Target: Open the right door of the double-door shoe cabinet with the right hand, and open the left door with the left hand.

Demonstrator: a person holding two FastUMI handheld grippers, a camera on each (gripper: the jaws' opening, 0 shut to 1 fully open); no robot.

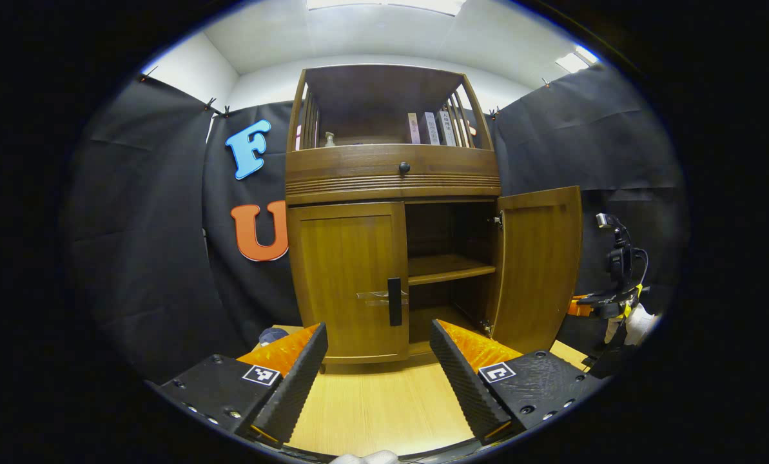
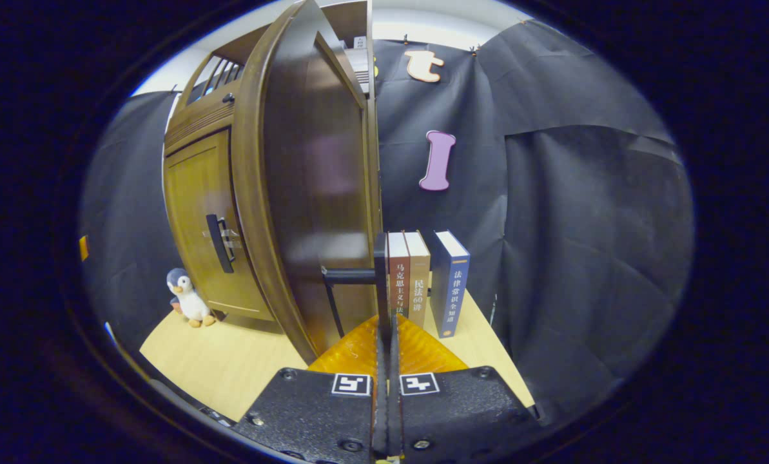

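Facing the shoe cabinet (image 1: 390, 212), I hold my left hand-held gripper (image 1: 379, 361) released, the closed left door's upright handle (image 1: 394, 301) straight ahead above it, while my right hand-held gripper (image 2: 386, 335) clenches the open right door's handle (image 2: 380, 283).

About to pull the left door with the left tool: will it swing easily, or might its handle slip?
The left door looks like a rigid wooden panel, so it should swing stiffly, as the open right door did. Its slim vertical bar handle looks smooth, so an off-centre grip may slip. The left tool is open.
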